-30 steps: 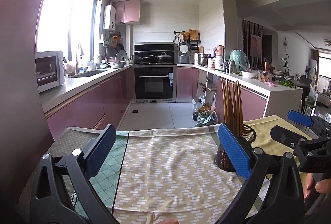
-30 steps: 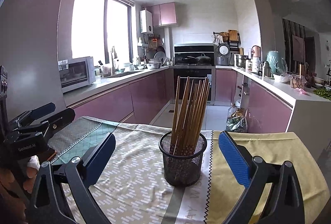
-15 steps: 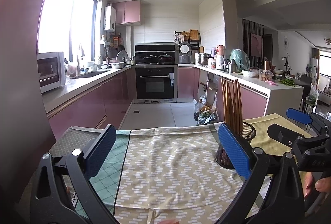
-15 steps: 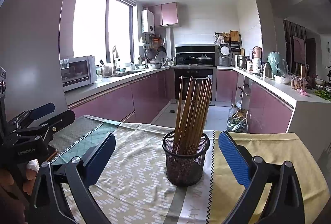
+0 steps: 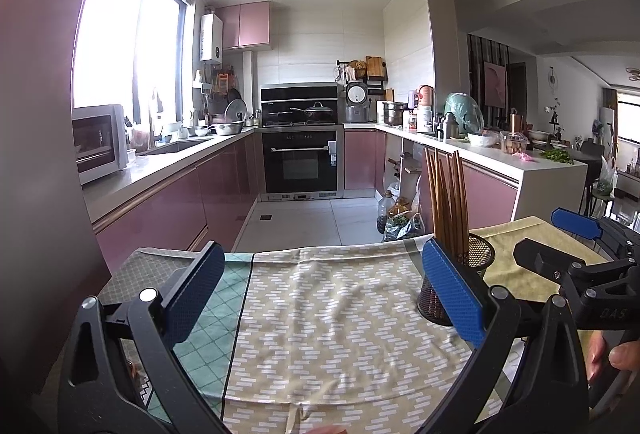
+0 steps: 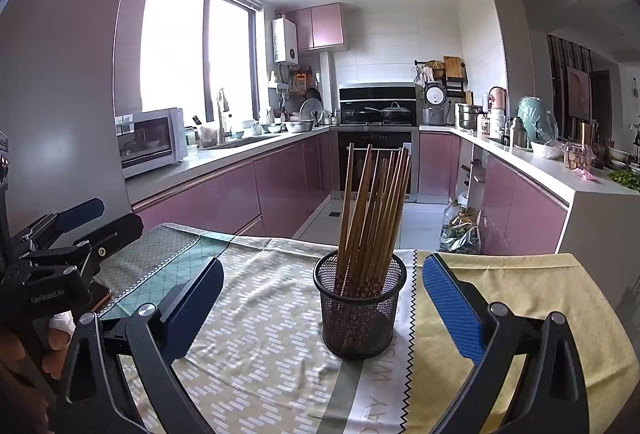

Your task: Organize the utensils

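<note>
Judging progress: we see the chopsticks [image 6: 370, 209] all standing in the mesh holder [image 6: 359, 308] on the cloth-covered worktop [image 6: 256, 338]; little looks left.
Right gripper [image 6: 320, 308]: fingers spread, empty, holder between them and farther off.
Left gripper [image 5: 320, 294]: fingers spread, empty, holder at far right.
Hidden: the worktop's near edge is cut off, so we cannot rule out loose utensils there.
</note>
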`<state>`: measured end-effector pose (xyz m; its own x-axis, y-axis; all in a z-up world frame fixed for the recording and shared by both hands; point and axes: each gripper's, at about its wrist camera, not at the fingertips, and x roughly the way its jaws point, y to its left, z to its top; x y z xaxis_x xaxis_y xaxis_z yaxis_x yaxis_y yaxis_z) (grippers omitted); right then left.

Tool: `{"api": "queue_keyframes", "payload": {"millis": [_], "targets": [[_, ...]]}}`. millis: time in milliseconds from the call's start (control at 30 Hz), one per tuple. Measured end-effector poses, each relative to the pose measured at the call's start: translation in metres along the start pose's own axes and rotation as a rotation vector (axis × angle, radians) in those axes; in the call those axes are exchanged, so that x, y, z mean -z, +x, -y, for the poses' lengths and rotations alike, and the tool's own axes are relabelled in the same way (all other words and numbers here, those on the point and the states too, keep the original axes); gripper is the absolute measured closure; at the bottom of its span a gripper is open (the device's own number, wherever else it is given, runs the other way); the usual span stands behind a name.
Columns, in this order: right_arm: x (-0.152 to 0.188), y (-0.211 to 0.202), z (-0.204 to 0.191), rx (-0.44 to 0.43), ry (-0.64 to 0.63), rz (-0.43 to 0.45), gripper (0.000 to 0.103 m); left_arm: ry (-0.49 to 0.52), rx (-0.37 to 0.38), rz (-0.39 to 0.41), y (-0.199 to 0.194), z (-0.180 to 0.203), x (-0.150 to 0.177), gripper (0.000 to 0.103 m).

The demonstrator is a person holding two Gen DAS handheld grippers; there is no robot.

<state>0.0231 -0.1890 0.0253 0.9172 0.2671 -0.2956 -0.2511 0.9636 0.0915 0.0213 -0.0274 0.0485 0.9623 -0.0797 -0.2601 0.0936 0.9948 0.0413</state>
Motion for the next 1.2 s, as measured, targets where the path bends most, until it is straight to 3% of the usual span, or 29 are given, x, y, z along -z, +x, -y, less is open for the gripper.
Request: {"api": "queue_keyframes", "payload": {"millis": [1200], "targets": [[0.0011, 0.0030, 0.0013, -0.003, 0.006, -0.003, 0.007, -0.006, 0.001, -0.007, 0.0009, -0.0002, 0.0002, 0.006]]}}
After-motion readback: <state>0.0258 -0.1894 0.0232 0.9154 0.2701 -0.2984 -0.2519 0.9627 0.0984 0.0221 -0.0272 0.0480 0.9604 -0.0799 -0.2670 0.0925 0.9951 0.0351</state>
